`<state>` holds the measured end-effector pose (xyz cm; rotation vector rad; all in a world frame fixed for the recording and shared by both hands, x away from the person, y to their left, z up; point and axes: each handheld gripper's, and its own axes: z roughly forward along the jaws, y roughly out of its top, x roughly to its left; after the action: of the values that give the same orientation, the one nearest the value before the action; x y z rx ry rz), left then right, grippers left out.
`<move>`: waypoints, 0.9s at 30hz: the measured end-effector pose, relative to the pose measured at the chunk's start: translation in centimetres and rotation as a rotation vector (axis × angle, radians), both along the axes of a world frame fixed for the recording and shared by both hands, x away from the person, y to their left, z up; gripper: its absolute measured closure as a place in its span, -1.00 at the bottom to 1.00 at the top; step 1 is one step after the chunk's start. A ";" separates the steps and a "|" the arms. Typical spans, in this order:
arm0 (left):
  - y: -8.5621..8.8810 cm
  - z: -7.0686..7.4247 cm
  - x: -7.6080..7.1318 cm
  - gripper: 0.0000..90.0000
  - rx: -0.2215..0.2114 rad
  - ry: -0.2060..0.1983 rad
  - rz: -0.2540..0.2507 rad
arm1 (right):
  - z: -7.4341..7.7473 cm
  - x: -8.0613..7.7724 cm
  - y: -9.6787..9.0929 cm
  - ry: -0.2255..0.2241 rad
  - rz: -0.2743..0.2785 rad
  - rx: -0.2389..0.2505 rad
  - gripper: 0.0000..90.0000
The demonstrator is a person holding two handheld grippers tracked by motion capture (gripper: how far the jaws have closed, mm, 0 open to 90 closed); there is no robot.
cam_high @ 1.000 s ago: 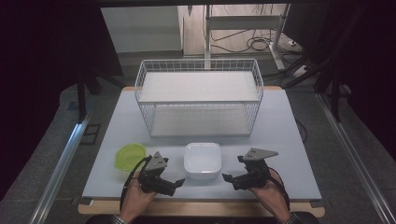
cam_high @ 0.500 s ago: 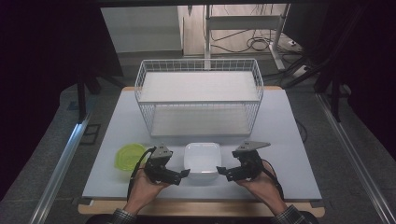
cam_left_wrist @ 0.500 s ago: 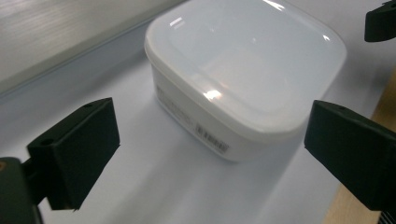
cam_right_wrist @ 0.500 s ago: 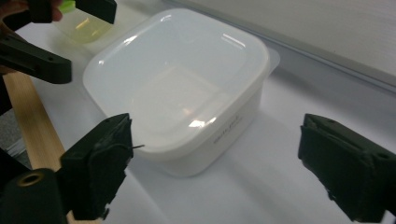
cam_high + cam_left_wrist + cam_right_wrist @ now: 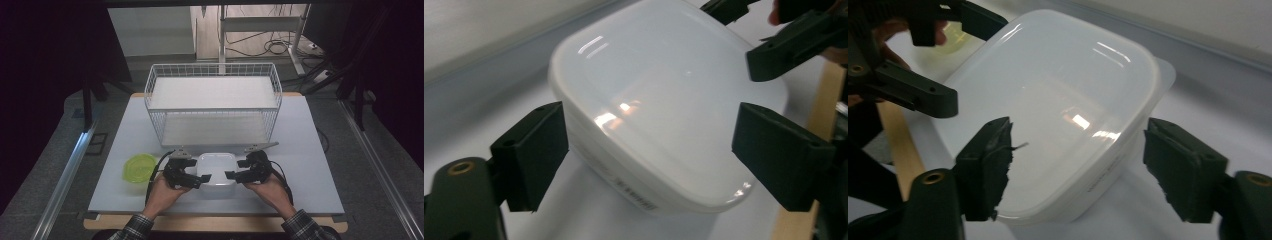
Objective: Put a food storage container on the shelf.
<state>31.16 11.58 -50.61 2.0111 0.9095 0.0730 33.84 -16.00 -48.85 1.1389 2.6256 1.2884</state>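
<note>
Both claws, left claw (image 5: 198, 179) and right claw (image 5: 234, 175), spread and closing, straddle opposite container (image 5: 216, 167) edges.

One white tub (image 5: 216, 169) sits on the table (image 5: 310, 165), and one wire basket (image 5: 214, 102) stands behind it. One green lid (image 5: 139, 167), or maybe a shallow bowl, lies off to the left. Two grippers, the left (image 5: 196, 178) and the right (image 5: 235, 175), each in one hand.
</note>
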 end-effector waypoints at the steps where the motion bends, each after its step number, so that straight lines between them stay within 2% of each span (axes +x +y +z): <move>1: 0.0 0.0 -0.1 -0.65 0.000 0.001 -0.001 | 0.0 0.0 -0.1 0.031 0.001 0.014 -0.28; 2: 0.0 0.0 -0.2 -0.65 0.001 0.005 0.001 | 0.0 0.0 -0.1 0.031 0.001 0.014 -0.28; 3: 0.1 0.2 -0.4 -0.61 0.009 0.008 0.006 | 0.1 -0.2 -0.2 0.056 -0.004 0.012 -0.23; 4: 0.1 0.2 -0.5 -0.58 0.008 0.013 0.007 | 0.1 -0.2 -0.3 0.062 -0.003 0.013 -0.19; 5: 0.3 0.2 -0.5 -0.53 -0.005 0.047 -0.003 | 0.2 -0.3 -0.4 0.066 -0.005 0.014 -0.13; 6: 0.3 0.2 -0.5 -0.47 -0.005 0.047 -0.003 | 0.2 -0.3 -0.4 0.066 -0.005 0.014 -0.13; 7: 0.4 0.1 -0.5 -0.47 -0.020 0.073 -0.004 | 0.3 -0.5 -0.5 0.074 -0.007 0.014 -0.09; 9: 0.5 0.2 -0.7 -0.42 -0.024 0.084 -0.004 | 0.6 -0.9 -0.6 0.077 -0.014 0.009 0.03; 10: 0.6 0.5 -1.0 -0.37 -0.009 0.082 0.003 | 0.7 -1.1 -0.7 0.072 -0.016 0.003 0.11; 11: 0.6 1.0 -1.6 -0.14 0.017 0.051 0.025 | 1.0 -1.5 -0.9 0.079 -0.029 -0.003 0.21; 12: 0.6 1.0 -1.6 -0.02 0.017 0.051 0.025 | 1.0 -1.5 -0.9 0.079 -0.029 -0.003 0.21; 13: 0.7 1.2 -1.8 0.07 0.022 0.056 0.033 | 1.2 -1.8 -1.2 0.088 -0.041 0.008 0.32; 14: 0.9 1.3 -1.9 0.07 0.019 0.058 0.038 | 1.2 -1.8 -1.2 0.088 -0.041 0.008 0.32; 17: 1.4 1.5 -2.4 0.36 -0.018 0.077 0.076 | 1.4 -2.2 -1.2 0.070 -0.073 0.012 0.46; 21: 1.2 1.9 -2.9 0.52 -0.012 0.063 0.113 | 1.7 -2.3 -1.4 0.059 -0.096 0.025 0.61; 22: 1.2 2.0 -3.1 0.59 -0.001 0.039 0.135 | 1.7 -2.4 -1.5 0.055 -0.104 0.033 0.69; 23: 1.2 2.0 -3.1 0.70 -0.001 0.039 0.135 | 1.8 -2.4 -1.6 0.050 -0.113 0.041 0.74; 24: 1.1 2.0 -3.2 0.70 0.013 0.025 0.146 | 1.8 -2.4 -1.6 0.050 -0.113 0.041 0.74; 25: 1.1 1.8 -3.2 0.74 -0.003 0.023 0.160 | 1.7 -2.6 -1.5 0.007 -0.116 0.021 0.74; 27: 1.2 1.8 -3.1 0.74 -0.013 0.029 0.164 | 1.6 -2.7 -1.4 -0.008 -0.125 0.016 0.74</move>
<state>28.08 12.79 -48.85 1.9273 1.0893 0.1295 31.13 -17.37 -47.21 1.2749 2.4976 1.2900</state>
